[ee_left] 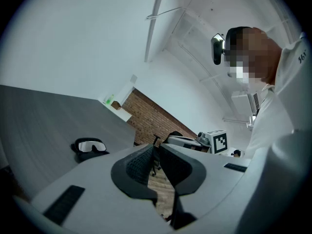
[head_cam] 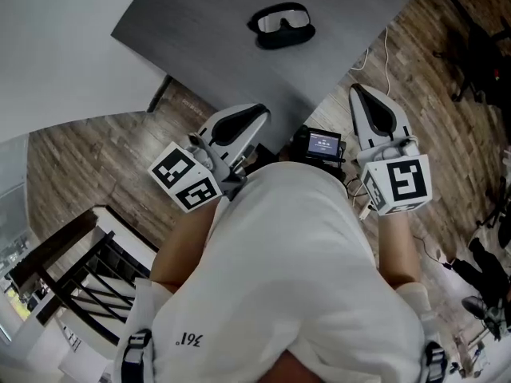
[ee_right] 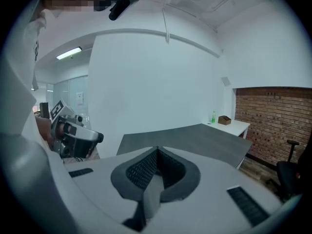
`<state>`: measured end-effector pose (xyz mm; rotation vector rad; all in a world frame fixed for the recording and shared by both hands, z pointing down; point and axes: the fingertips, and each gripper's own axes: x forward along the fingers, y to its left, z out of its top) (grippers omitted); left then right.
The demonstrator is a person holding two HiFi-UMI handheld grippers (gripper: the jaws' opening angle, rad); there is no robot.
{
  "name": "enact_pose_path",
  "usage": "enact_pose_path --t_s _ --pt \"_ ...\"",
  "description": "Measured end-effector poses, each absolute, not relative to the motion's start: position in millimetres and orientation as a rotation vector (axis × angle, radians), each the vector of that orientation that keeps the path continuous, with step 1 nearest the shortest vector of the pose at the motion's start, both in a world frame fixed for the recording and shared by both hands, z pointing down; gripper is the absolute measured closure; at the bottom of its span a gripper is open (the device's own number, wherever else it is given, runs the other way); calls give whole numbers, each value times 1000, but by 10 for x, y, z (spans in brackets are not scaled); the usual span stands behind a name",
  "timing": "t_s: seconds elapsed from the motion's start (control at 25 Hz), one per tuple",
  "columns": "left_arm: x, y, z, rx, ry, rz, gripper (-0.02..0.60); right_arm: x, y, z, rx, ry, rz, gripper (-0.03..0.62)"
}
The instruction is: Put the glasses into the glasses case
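Glasses (head_cam: pixel 282 21) sit on the open black glasses case (head_cam: pixel 281 39) at top centre of the head view, on the grey table (head_cam: pixel 200 22). How deep they sit in it can't be told.

Left gripper (head_cam: pixel 262 112) and right gripper (head_cam: pixel 356 91) are both at the table's near edge, well apart from the case. Both claws are closed, tips together with nothing between them, as each gripper view shows.

Only the left gripper view also shows the glasses, at its left middle, plus the right gripper's marker cube (ee_left: pixel 220 141) at centre right. The right gripper view shows neither glasses nor case. It has bare tabletop, a brick wall (ee_right: pixel 273 121) at right, and a white side table (ee_right: pixel 233 126) with a green bottle (ee_right: pixel 213 117) and a cardboard box (ee_right: pixel 224 120). An office chair (ee_right: pixel 292 172) is at lower right.

Only the head view shows the small screen device (head_cam: pixel 322 144) between the grippers; its text is too small to read.

Shirt (head_cam: pixel 295 278) print reads "361", upside down at lower left of the head view.
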<state>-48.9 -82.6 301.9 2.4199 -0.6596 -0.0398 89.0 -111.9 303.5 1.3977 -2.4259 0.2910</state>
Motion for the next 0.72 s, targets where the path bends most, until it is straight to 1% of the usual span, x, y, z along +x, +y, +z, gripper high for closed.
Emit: enact_pose_path --t_s 0.72 --pt "-549 -821 3034 2416 -665 -49 537 763 -1089 2984 1359 -2431 271 585"
